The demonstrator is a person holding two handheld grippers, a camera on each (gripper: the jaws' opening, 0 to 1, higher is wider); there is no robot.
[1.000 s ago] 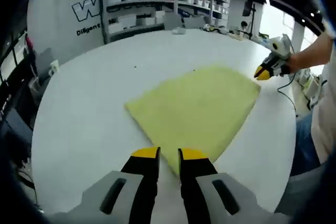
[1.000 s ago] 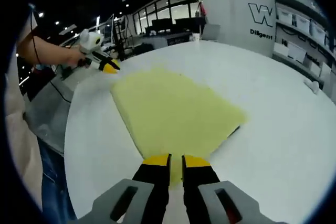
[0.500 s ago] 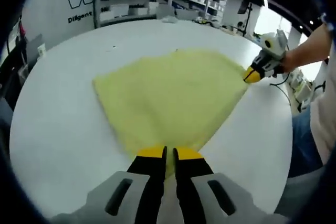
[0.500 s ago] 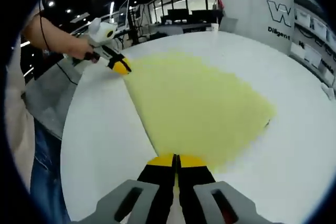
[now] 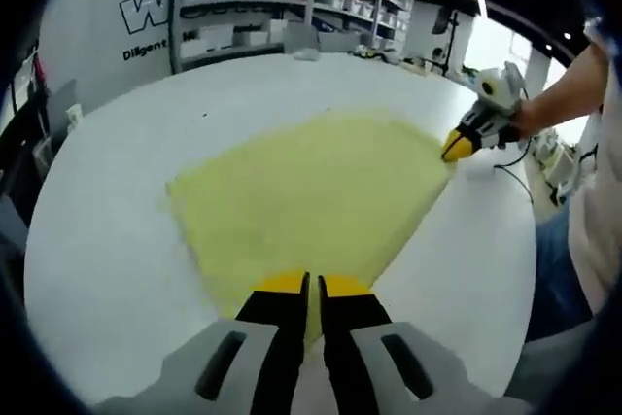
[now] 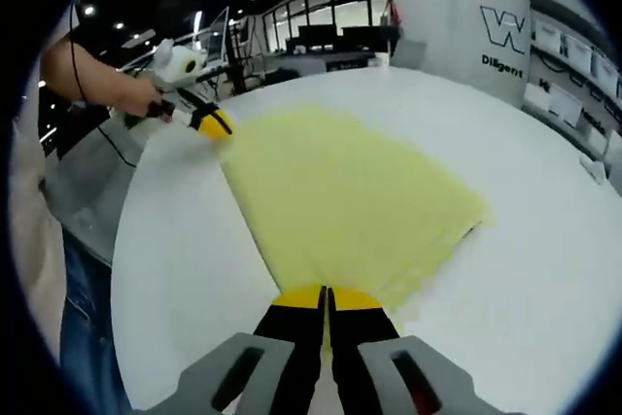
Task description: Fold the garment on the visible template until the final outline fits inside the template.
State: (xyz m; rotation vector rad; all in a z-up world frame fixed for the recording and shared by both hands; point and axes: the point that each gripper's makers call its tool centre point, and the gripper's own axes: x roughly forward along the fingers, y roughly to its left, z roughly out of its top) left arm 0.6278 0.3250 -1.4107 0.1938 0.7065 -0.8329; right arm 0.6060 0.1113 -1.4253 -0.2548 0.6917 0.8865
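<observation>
On the far wall, a large "W" logo sits above smaller lettering too blurred to read past "Dil". The yellow garment lies spread on the white table. The left gripper and right gripper each pinch a garment corner, jaws nearly together.

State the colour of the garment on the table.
Pale yellow garment, plain, with no pattern; clearest in the right gripper view.

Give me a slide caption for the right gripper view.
Right gripper shut on one corner of the yellow garment on the white table, left gripper at the far corner.
</observation>
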